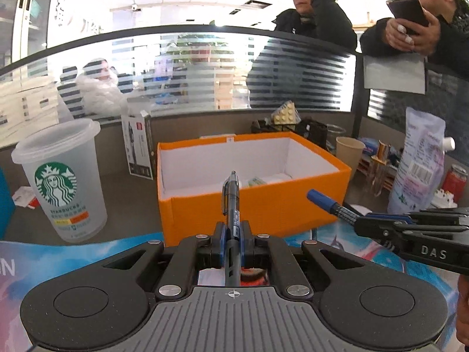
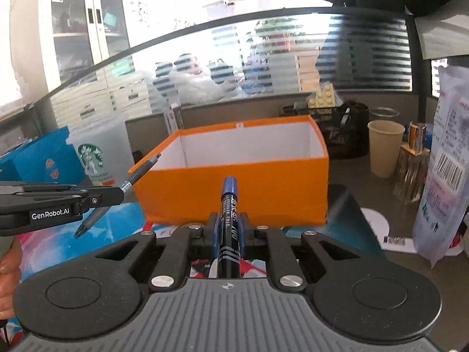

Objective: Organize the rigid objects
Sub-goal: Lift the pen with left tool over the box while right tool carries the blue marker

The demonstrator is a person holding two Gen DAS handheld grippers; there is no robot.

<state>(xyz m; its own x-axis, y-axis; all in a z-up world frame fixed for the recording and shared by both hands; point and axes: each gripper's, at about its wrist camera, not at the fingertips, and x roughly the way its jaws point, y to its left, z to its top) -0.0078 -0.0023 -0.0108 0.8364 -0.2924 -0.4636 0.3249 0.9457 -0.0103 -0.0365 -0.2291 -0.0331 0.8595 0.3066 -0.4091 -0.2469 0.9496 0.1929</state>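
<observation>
In the left wrist view, we see the left gripper (image 1: pixel 232 231) at 6 o'clock, its two fingers clamped on a black retractable pen (image 1: pixel 231 205) that points up toward 12 o'clock, over the near wall of an orange box (image 1: pixel 255 205). At 3 o'clock in that view the right gripper (image 1: pixel 360 223) enters from the side, clamped on a blue-capped marker (image 1: pixel 328 204) whose cap points toward 10 o'clock, just short of the box's near right corner. In the right wrist view, we see the same marker (image 2: pixel 230 214) held upright between that gripper's closed fingers at 6 o'clock, with the pen-bearing gripper at 9 o'clock. Both grippers hang above a colourful printed sheet (image 1: pixel 58 261). The box stands open just beyond, white inside, with some small items on its floor that we cannot identify. A Starbucks cup (image 1: pixel 63 182) stands at 9 o'clock, a paper cup (image 1: pixel 348 152) and a printed pouch (image 1: pixel 416 167) at 2 to 3 o'clock. A striped glass partition (image 1: pixel 205 67) closes the desk at 12 o'clock.
</observation>
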